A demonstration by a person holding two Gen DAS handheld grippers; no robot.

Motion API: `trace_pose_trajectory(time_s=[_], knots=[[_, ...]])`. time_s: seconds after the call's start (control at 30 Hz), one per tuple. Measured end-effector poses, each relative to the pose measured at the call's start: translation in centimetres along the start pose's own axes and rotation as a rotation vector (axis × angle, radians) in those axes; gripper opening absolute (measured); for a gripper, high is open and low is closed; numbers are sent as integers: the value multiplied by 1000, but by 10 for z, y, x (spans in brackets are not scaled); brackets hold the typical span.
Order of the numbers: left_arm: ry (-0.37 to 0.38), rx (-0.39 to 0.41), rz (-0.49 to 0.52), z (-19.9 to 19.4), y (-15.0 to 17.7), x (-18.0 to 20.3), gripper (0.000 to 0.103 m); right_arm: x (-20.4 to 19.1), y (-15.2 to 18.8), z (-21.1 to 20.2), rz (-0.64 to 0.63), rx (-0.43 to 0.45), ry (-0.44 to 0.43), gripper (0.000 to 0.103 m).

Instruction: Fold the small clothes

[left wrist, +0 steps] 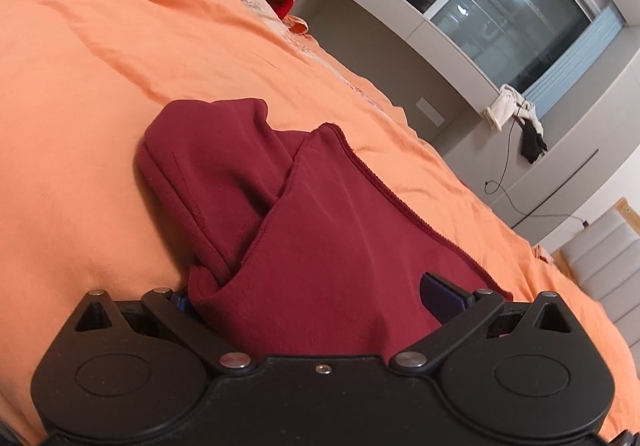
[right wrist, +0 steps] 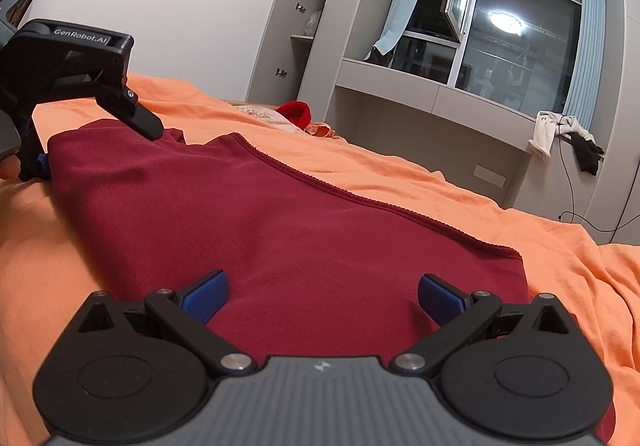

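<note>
A dark red small garment (right wrist: 280,230) lies on the orange bed sheet (right wrist: 400,174). In the left wrist view the garment (left wrist: 304,222) bunches between the wide-apart fingers of my left gripper (left wrist: 308,294); one blue pad (left wrist: 440,292) shows on the cloth, the other is mostly hidden under a fold. My right gripper (right wrist: 322,296) is open, its blue pads (right wrist: 206,296) resting over the garment's near edge. The left gripper (right wrist: 80,86) also shows in the right wrist view at the garment's far left corner.
A bright red item (right wrist: 296,112) and pale fabric (right wrist: 260,112) lie at the bed's far end. Grey cabinets (right wrist: 308,18) and a window ledge (right wrist: 440,94) stand beyond, with clothes (right wrist: 560,134) hanging off the ledge and a cable (right wrist: 572,206) down the wall.
</note>
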State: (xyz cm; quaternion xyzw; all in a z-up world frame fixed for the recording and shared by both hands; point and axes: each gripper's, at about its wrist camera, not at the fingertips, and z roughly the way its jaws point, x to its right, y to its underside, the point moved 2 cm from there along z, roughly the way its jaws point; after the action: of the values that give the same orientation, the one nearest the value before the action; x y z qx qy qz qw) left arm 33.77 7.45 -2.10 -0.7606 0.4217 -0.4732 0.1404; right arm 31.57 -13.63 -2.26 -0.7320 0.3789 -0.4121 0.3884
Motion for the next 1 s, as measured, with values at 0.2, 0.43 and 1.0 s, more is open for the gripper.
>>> trace_pose_trajectory(time_s=[0.2, 0.43, 1.0], knots=[[-61, 55, -15, 0, 1, 2, 89, 3, 0, -1, 28, -9, -10, 103], [-138, 105, 29, -1, -2, 6, 46, 10, 1, -5, 82, -23, -26, 103], [-94, 238, 417, -10, -1, 95, 15, 77, -8, -78, 168, 47, 25, 103]])
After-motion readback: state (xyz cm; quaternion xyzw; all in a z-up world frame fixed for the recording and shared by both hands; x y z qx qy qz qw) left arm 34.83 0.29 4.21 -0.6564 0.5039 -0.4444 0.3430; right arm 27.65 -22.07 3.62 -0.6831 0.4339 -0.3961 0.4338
